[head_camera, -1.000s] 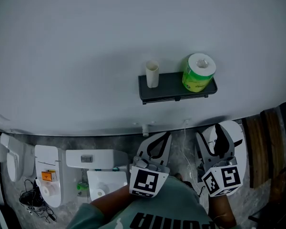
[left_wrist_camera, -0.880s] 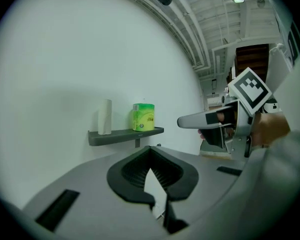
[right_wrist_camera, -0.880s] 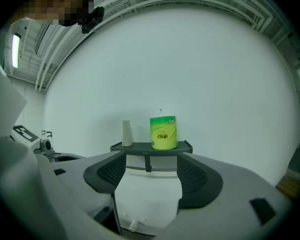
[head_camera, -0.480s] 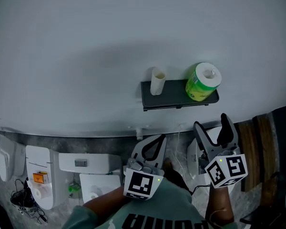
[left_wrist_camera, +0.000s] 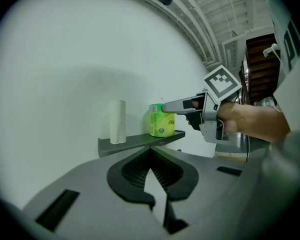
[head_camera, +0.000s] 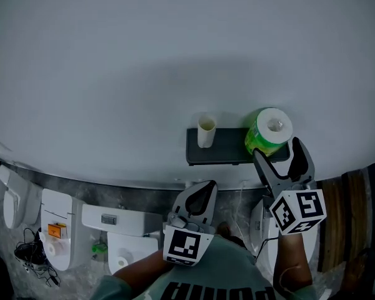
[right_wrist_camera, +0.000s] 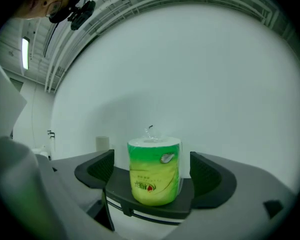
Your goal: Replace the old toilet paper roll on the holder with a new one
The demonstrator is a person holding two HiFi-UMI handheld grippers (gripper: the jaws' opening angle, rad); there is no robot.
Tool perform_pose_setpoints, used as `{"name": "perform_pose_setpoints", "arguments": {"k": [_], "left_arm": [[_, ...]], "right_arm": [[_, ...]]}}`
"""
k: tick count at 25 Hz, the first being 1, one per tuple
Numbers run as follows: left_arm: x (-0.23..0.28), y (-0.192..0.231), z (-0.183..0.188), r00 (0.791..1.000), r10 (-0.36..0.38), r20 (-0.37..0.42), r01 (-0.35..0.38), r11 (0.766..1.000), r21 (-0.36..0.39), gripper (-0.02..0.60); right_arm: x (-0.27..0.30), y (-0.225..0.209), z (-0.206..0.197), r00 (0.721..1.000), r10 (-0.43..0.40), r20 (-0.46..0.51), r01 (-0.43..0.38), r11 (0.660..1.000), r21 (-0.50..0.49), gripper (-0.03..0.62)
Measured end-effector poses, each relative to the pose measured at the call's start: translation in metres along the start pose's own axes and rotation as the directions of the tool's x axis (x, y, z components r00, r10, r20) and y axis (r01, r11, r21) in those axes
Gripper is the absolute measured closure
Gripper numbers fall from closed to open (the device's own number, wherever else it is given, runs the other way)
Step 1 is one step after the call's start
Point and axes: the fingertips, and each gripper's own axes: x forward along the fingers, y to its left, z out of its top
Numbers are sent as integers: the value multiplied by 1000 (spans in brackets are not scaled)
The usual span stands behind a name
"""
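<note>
While its jaws have just been opening, right gripper [head_camera: 277, 149] level, wide astride wrapped roll [right_wrist_camera: 154, 171].

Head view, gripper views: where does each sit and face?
Head view: on the person's head, looking down at the shelf; left gripper, right gripper show.
Left gripper view: on the shut left gripper, facing the shelf; right gripper shows.
Right gripper view: rides its gripper, facing green roll between just-opened jaws.
All show roll and cardboard tube.
</note>
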Motion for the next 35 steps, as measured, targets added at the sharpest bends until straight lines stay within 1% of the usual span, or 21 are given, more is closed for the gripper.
{"name": "perform_pose_setpoints", "arguments": {"k": [4,8,12,17,22,27,30,33,35], "left_arm": [[13,1,1,1000,19,-4,-19,1000,0,577],[19,2,1,999,29,-28,-30,999,-11,577],[25,4,3,999,42,-4,-42,999,2,578],[26,4,1,999,41,-25,-41,999,-10,578],[23,6,1,999,50,3,-50,999,-4,577],[20,6,0,999,47,2,-47,999,-9,577],[19,3,-4,999,31,-22,-31,999,-19,578],[20,0,-5,1000,19,-10,-19,1000,-10,577],[21,-7,-5,1000,-1,-26,1,1000,-15,577]], "right_arm": [[20,-7,4,1000,12,8,-12,1000,-14,137],[33,-8,5,999,36,10,-36,999,-28,137],[41,-6,4,999,49,1,-49,997,-52,137],[46,-6,6,999,34,23,-31,995,-90,137],[43,-7,7,999,7,49,-3,996,-93,138],[42,-5,8,998,-8,62,15,994,-111,138],[37,-4,14,996,-8,88,17,995,-102,140],[28,-8,22,994,-9,113,18,997,-77,141],[20,-14,29,992,-18,127,24,998,-51,141]]}}
